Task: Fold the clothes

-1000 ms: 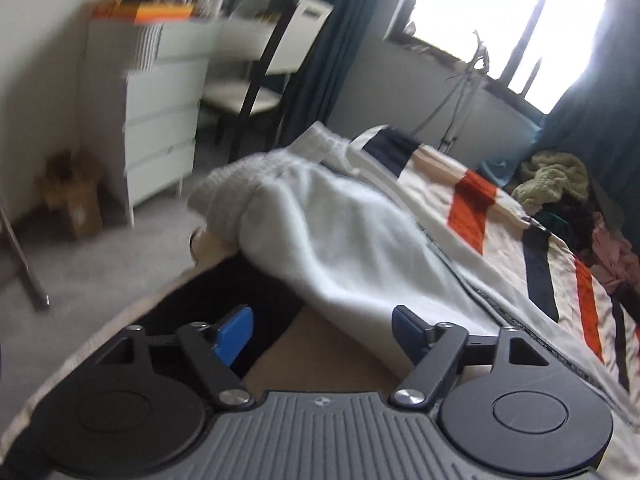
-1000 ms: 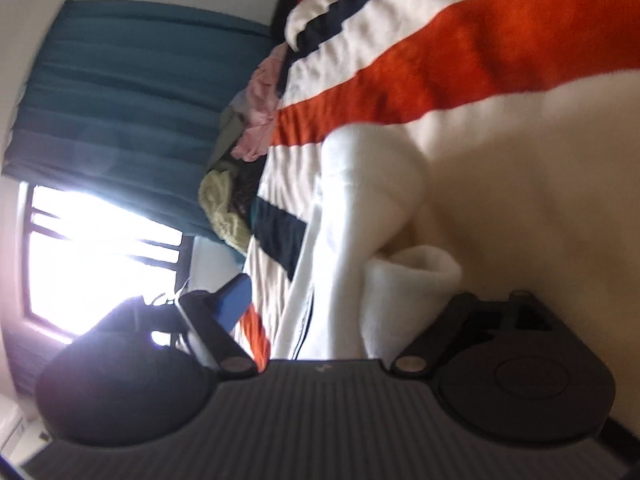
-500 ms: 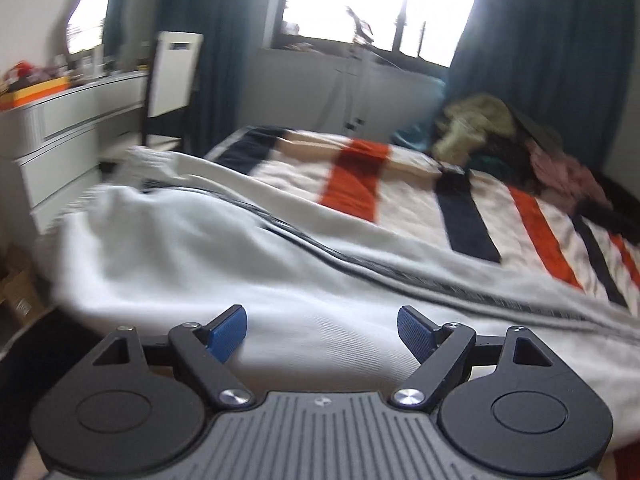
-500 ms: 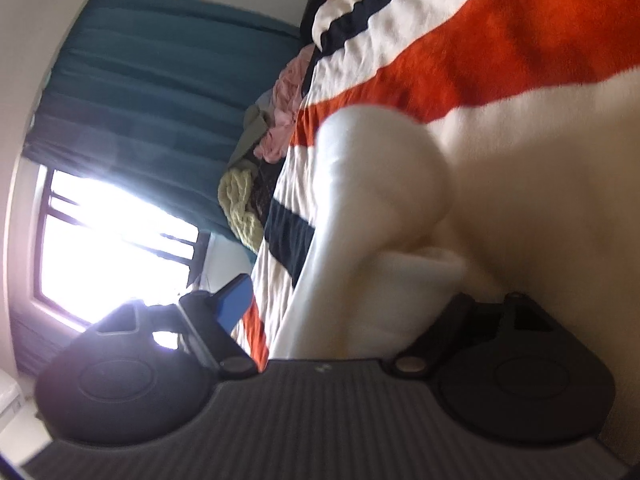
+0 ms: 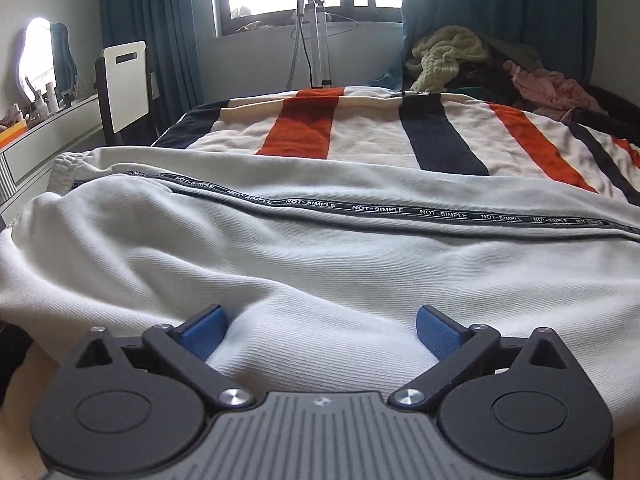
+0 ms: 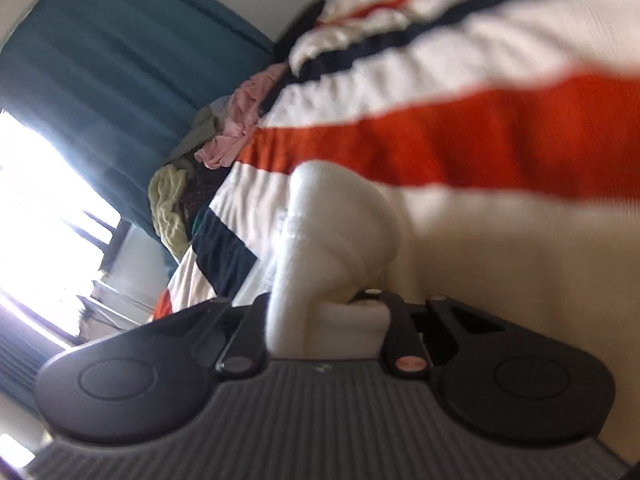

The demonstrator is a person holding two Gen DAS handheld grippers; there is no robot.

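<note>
White trousers (image 5: 320,264) between spread left tongs (image 5: 320,328), right tongs (image 6: 324,320) clamping cuff

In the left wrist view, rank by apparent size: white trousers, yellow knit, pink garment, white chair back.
1. White trousers, nearest the camera.
2. Yellow knit.
3. Pink garment and white chair back: too similar to rank.

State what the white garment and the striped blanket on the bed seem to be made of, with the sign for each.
Garment: looks like matte cotton-type knit, judging by fine ribbed lines and soft folds. Blanket: seemingly fleece or brushed knit, given its fuzzy, dimpled surface; exact fibre unclear.
</note>
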